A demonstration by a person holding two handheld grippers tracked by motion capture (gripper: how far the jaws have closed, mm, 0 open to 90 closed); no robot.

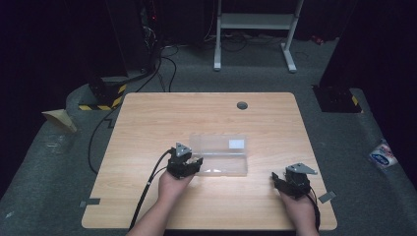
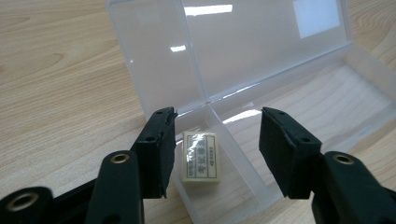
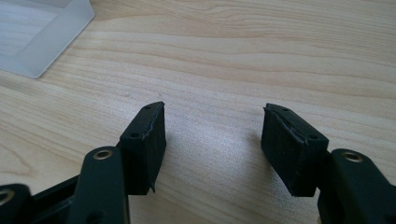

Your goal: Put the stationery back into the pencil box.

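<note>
A lab-like recording room: black curtains [image 1: 44,44], grey carpet [image 1: 54,162], hazard-striped stand base [image 1: 105,96], cables [image 1: 167,64], lone wooden bench [image 1: 206,113].

Eraser [image 2: 201,156] in the box [image 1: 219,169] on the table [image 1: 147,118], left gripper [image 1: 194,164] at its left end.

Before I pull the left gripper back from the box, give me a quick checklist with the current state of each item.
1. Eraser lies inside the clear box, at its end: ok.
2. Left gripper has let go; jaws apart, the eraser lying free below them: ok.
3. Box lid open and leaning back: ok.
4. Right gripper open with nothing between the jaws, over bare table: ok.
5. Right gripper apart from the box in the high view: ok.
6. Left jaws clear of the box wall for pulling back: cannot tell.
</note>
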